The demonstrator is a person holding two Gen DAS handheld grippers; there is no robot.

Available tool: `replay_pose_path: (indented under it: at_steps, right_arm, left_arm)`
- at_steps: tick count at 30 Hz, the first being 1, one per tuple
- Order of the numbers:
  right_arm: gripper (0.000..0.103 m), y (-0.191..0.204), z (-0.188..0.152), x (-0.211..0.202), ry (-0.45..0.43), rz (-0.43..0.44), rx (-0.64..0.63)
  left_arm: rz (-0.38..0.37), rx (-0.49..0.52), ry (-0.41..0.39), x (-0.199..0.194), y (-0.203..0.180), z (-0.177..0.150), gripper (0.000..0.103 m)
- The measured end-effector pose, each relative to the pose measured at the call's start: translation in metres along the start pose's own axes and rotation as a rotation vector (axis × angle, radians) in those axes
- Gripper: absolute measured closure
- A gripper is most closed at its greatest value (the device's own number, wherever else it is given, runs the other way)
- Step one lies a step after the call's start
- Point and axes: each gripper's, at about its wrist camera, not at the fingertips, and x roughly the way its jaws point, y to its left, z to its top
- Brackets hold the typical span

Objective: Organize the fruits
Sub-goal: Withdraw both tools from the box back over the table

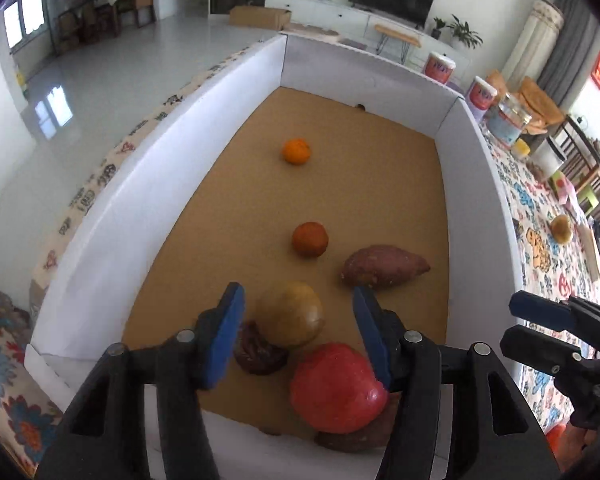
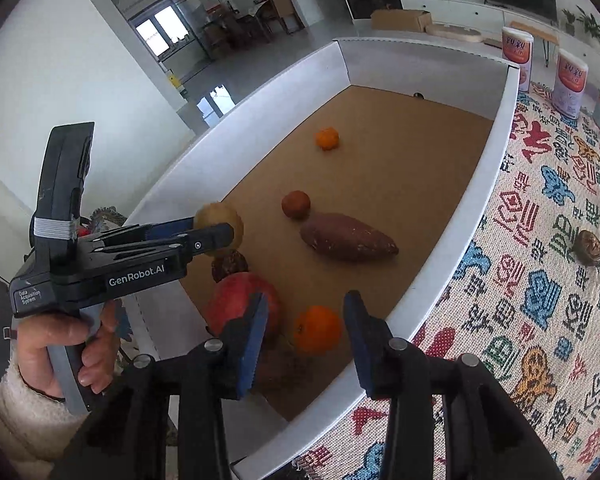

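Note:
A white-walled box [image 1: 172, 160] with a brown floor holds the produce. In the left wrist view my left gripper [image 1: 298, 310] is open above a yellow-brown round fruit [image 1: 290, 314], with a dark wrinkled fruit [image 1: 258, 354] and a red pomegranate [image 1: 336, 388] just below it. Two oranges [image 1: 296, 151] [image 1: 309, 239] and a sweet potato [image 1: 384, 266] lie farther in. In the right wrist view my right gripper [image 2: 306, 312] is open above an orange [image 2: 318, 330] near the box's near corner, beside the pomegranate [image 2: 236, 304]. The left gripper [image 2: 204, 232] shows there too.
The box [image 2: 480, 184] stands on a patterned tablecloth [image 2: 540, 280]. Two cans [image 2: 570, 82] and a glass jar [image 1: 508, 120] stand beyond its far right corner. A small brown fruit [image 2: 588, 246] lies on the cloth to the right. A second sweet potato [image 1: 360, 434] lies under the pomegranate.

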Motion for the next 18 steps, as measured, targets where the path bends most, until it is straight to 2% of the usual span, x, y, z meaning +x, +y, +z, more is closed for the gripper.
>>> replay_pose_path:
  at_steps: [1,2,3,5,6,8,10,13,15,18]
  right_arm:
    - [0.053,-0.003,0.002,-0.010,-0.033,0.011,0.017]
    - [0.042,-0.006,0.004,-0.022,-0.071,0.016,0.024]
    - [0.037,-0.007,0.004,-0.037,-0.119,0.005,0.022]
    - [0.023,-0.013,0.000,-0.066,-0.209,-0.049,0.004]
    - [0.020,-0.018,-0.004,-0.079,-0.247,-0.082,-0.002]
    - [0.006,-0.037,-0.016,-0.099,-0.308,-0.165,0.008]
    - [0.001,-0.069,-0.030,-0.111,-0.332,-0.268,0.060]
    - [0.001,-0.135,-0.063,-0.118,-0.292,-0.404,0.196]
    - [0.001,-0.179,-0.091,-0.124,-0.259,-0.497,0.280]
    - [0.001,-0.234,-0.134,-0.141,-0.219,-0.645,0.387]
  left_arm:
    - [0.000,0.006,-0.031,-0.008,-0.004,0.003,0.023]
    - [0.000,0.015,-0.066,-0.017,-0.009,0.007,0.018]
    - [-0.004,0.029,-0.102,-0.028,-0.016,0.009,0.013]
    - [-0.032,0.063,-0.151,-0.045,-0.035,0.011,0.012]
    - [-0.060,0.081,-0.167,-0.052,-0.046,0.009,0.011]
    - [-0.135,0.114,-0.188,-0.063,-0.071,0.002,0.008]
    - [-0.217,0.163,-0.187,-0.069,-0.101,-0.011,0.007]
    - [-0.330,0.271,-0.141,-0.063,-0.157,-0.036,0.005]
    - [-0.371,0.334,-0.099,-0.047,-0.197,-0.054,0.005]
    - [-0.396,0.384,-0.076,-0.015,-0.242,-0.075,0.005]
